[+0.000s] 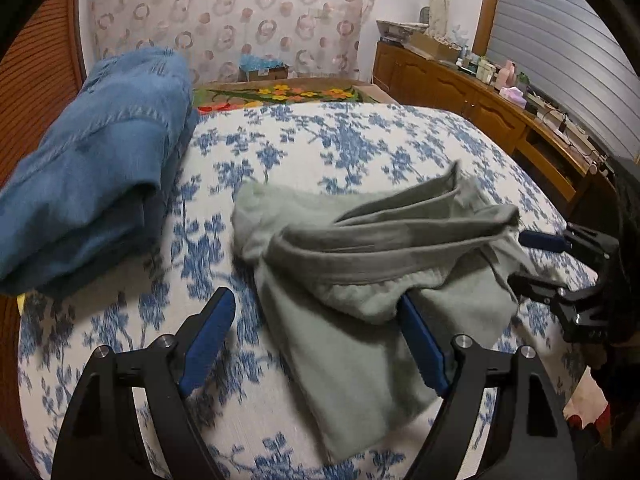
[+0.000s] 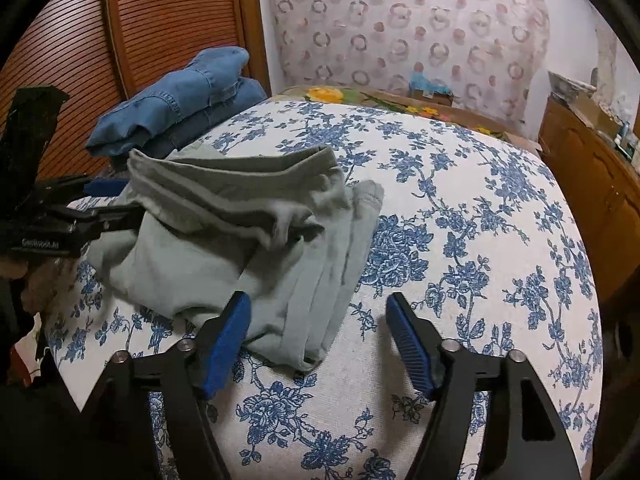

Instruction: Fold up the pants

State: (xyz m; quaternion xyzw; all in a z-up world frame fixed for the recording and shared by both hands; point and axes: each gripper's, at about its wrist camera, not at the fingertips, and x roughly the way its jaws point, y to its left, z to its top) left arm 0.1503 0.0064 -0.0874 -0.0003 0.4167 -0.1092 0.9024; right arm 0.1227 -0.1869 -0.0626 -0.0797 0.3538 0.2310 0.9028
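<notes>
Light grey-green pants [image 1: 360, 280] lie folded in a loose bundle on the blue-flowered bed cover [image 1: 340, 144], the waistband on top. They also show in the right wrist view [image 2: 224, 236]. My left gripper [image 1: 316, 316] is open, its right finger at the bundle's near edge, holding nothing. My right gripper [image 2: 320, 320] is open and empty, its left finger [image 2: 228, 336] touching the bundle's near corner. In the left wrist view the right gripper [image 1: 532, 256] sits at the bundle's right side.
Folded blue jeans [image 1: 92, 168] are stacked at the bed's far left, also in the right wrist view [image 2: 180, 100]. A wooden slatted door [image 2: 120, 40] stands behind them. A wooden sideboard [image 1: 460, 92] with small items runs along the right wall.
</notes>
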